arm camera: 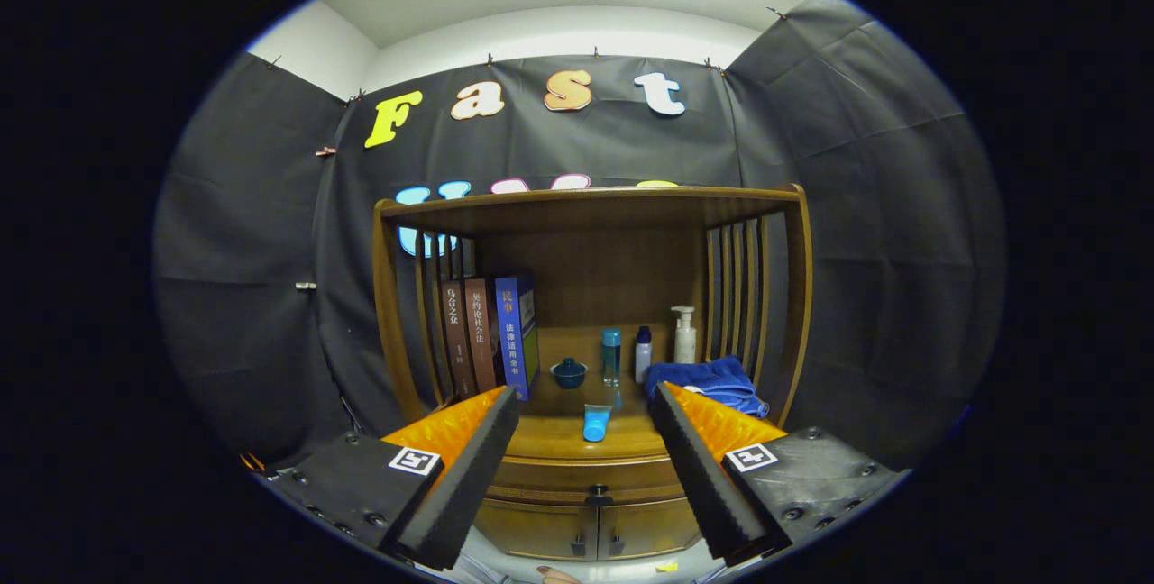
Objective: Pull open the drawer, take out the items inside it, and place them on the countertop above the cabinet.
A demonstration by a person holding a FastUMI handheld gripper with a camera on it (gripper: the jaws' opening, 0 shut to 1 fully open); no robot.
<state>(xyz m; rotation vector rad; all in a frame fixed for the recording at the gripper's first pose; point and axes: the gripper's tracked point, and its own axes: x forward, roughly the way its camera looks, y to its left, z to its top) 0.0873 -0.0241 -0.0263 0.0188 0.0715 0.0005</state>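
A wooden cabinet stands ahead with its drawer [586,481] closed; a small dark knob [597,495] sits at the drawer's middle, below the countertop [550,435]. My gripper [584,399] is open, its fingers [478,449] spread wide and held back from the cabinet, with nothing between them. A blue tube [596,423] lies on the countertop's front, seen between the fingers. The drawer's inside is hidden.
On the countertop stand three books [491,336] at the left, a small dark lidded cup [569,373], a teal bottle [611,356], a small white bottle [643,354], a pump bottle [684,335] and a folded blue towel [708,381]. Two cupboard doors [595,530] sit below the drawer.
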